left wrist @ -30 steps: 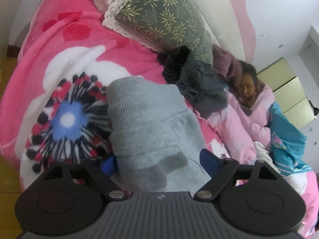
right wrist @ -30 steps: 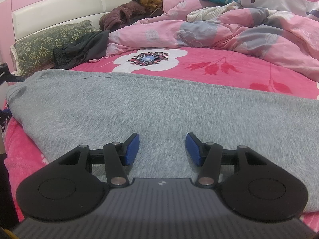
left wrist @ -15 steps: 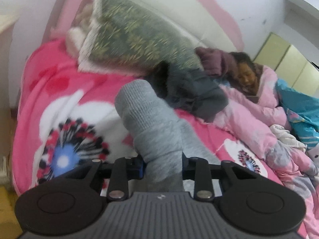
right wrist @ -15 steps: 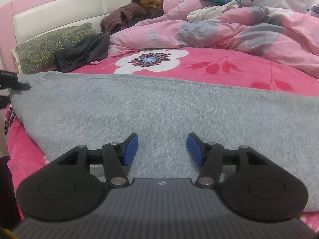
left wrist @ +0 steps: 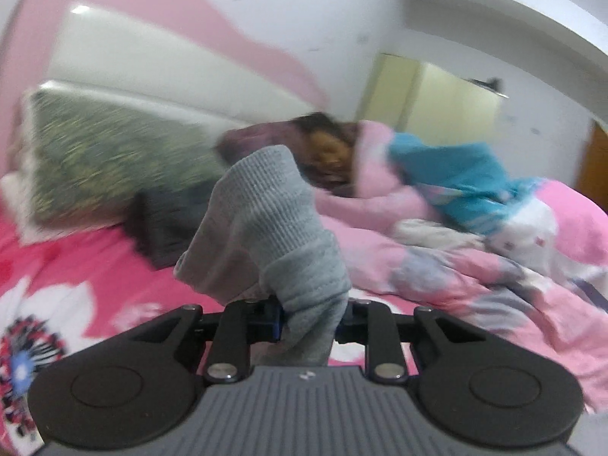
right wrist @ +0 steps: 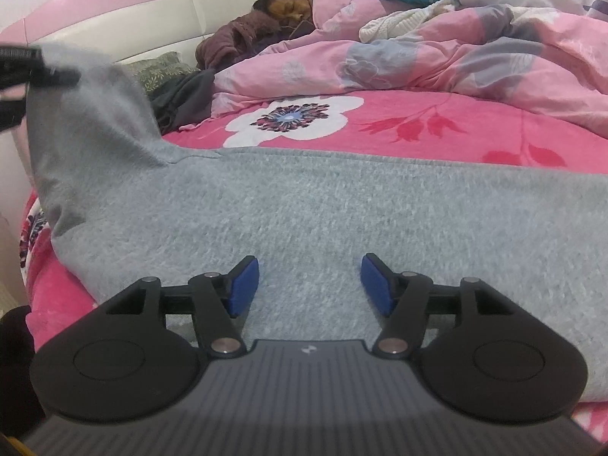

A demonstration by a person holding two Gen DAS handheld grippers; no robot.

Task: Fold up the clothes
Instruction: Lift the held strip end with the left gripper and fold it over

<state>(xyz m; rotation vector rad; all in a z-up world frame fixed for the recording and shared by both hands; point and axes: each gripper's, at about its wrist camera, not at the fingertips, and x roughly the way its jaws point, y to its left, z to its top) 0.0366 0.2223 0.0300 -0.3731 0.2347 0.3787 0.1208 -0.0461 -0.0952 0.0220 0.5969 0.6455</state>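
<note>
The left gripper (left wrist: 307, 321) is clamped on the grey garment (right wrist: 304, 220), its jaws having just been closing with a thick bunch of ribbed grey knit squeezed between the blue pads, and that bunch stands up out of the jaws and flops forward toward the head of the bed. From the right wrist view you can see the same grip at the far left edge, where the left gripper (right wrist: 38, 72) has the garment's end lifted off the bed, so the cloth rises in a slanted peak there. The rest of the garment lies flat on the pink flowered bedspread (right wrist: 418, 121), and its long axis runs straight across the picture from left to right, along the near edge of the bed, with the lifted end on the left and the far end running out of frame on the right. The right gripper (right wrist: 309, 279) hangs just over the middle of that flat stretch, jaws apart and just been opening, blue pads either side of bare grey fabric and pinching none of it. Behind the garment, a dark grey piece of clothing (right wrist: 182, 98) sits crumpled beside a green leaf-patterned pillow (left wrist: 114, 159), and a person (right wrist: 266, 19) lies under a pink quilt (right wrist: 437, 57) at the head of the bed. The left wrist view is badly smeared.
</note>
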